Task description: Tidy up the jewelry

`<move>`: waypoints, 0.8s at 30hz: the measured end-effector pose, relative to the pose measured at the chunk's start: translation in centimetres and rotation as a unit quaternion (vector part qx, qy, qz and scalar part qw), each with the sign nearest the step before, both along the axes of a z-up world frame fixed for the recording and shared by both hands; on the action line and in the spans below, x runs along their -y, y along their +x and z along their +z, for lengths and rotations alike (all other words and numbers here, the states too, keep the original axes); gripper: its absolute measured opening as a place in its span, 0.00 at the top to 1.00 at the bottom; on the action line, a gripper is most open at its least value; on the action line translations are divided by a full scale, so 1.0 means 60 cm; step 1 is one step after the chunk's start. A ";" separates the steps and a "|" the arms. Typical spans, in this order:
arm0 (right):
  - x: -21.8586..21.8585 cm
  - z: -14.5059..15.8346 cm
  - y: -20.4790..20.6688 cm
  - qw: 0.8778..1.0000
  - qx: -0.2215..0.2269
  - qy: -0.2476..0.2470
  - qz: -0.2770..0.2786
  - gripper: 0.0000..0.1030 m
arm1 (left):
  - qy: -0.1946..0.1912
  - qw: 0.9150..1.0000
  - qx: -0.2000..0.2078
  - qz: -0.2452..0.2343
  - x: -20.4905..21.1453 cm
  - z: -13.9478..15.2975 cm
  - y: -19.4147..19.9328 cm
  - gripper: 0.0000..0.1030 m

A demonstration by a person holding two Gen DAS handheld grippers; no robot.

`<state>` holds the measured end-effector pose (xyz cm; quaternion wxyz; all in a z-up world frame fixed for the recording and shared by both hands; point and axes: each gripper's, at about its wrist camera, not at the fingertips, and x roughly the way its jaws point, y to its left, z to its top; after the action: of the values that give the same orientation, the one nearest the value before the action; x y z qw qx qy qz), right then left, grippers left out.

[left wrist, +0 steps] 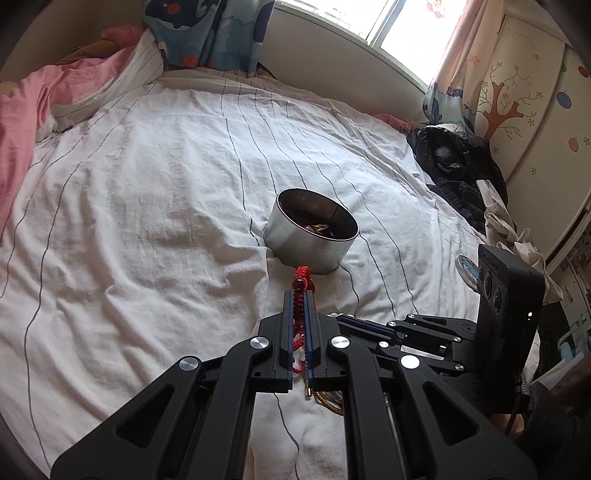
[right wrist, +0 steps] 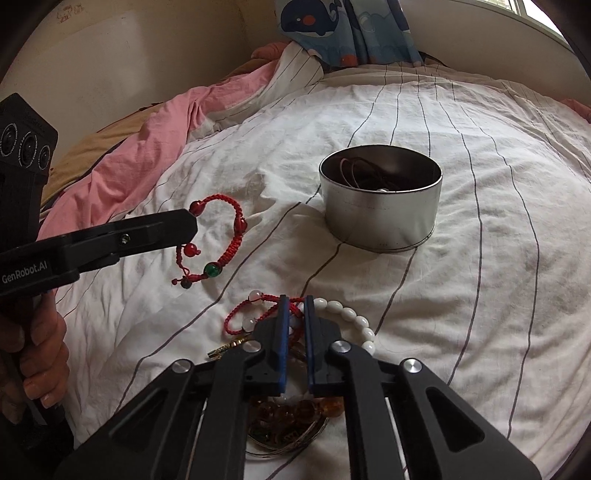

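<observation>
On striped sheet (right wrist: pixel 461 314) — one tin (right wrist: pixel 380 218), two grippers, one red bracelet (right wrist: pixel 229 236) held.

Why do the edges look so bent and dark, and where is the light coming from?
Both views are fisheye: dark corners, and the striped sheet bulges. In the left wrist view the window is blown out white, lighting the round tin. In the right wrist view the tin's inside stays dim, hiding its contents.

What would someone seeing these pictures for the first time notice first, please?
Probably the round metal tin standing open in the middle of the striped white bedsheet, with cords inside. Next, the red braided bracelet dangling from the shut left gripper, left of the tin. Nearer the camera, the right gripper is over a heap of jewelry, including a white bead bracelet.
</observation>
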<state>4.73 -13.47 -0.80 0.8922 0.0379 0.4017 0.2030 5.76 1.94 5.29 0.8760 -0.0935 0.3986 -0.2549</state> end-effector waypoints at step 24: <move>0.152 0.032 -0.074 0.983 0.010 0.137 -0.121 0.95 | 0.018 1.000 0.000 -0.012 0.024 -0.009 -0.001 0.95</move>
<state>0.28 -22.56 1.11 0.9004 0.2065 0.3536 0.1468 5.69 0.51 4.75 0.8745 -0.0731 0.4042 -0.2580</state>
